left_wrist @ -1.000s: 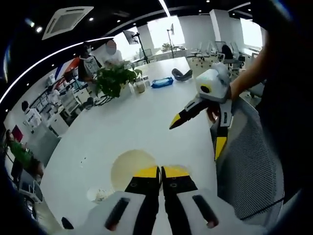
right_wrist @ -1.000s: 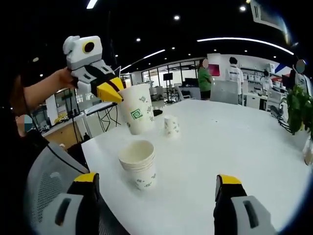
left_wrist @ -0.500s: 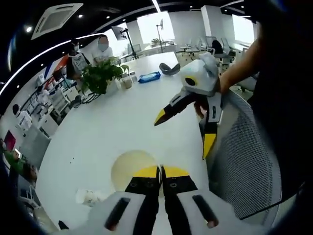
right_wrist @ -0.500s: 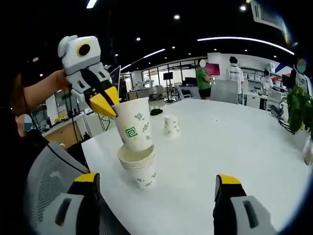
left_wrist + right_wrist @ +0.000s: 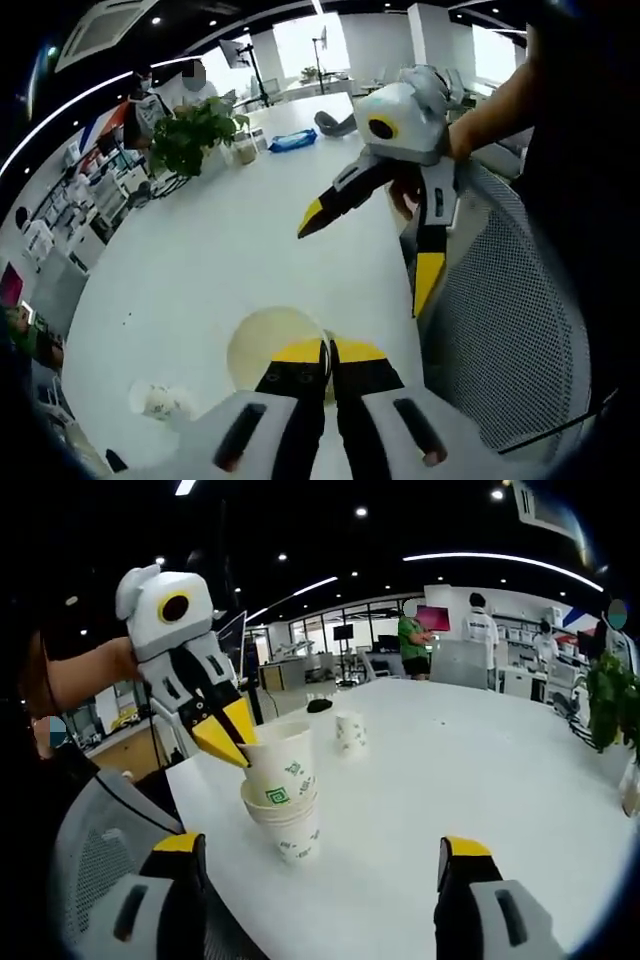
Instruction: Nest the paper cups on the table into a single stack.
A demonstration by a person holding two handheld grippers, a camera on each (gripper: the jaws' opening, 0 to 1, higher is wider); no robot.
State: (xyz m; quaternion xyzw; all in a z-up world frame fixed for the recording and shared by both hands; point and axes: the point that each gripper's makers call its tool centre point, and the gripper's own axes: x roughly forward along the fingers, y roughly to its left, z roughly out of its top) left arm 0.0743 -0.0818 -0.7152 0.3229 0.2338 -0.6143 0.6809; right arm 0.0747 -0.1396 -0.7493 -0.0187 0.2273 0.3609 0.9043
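My left gripper (image 5: 328, 346) is shut on the rim of a white paper cup (image 5: 266, 342) with green print. From the right gripper view, that left gripper (image 5: 236, 746) holds the cup (image 5: 284, 771) partly sunk into the top of a short stack of cups (image 5: 292, 830) near the table's edge. One more cup (image 5: 350, 733) stands alone farther back on the white table (image 5: 460, 770), and shows small as the lone cup (image 5: 156, 401). My right gripper (image 5: 320, 865) is open and holds nothing, just short of the stack; the right gripper (image 5: 367, 260) hovers with its jaws spread.
A grey mesh chair back (image 5: 500, 320) stands against the table's edge beside the stack, seen as the chair (image 5: 90, 855). A potted plant (image 5: 190, 140) and a blue packet (image 5: 295, 140) sit at the table's far end. People stand in the office behind.
The left gripper has brought its cup down from above the stack into the stack's top cup. The right gripper has stayed open and almost still.
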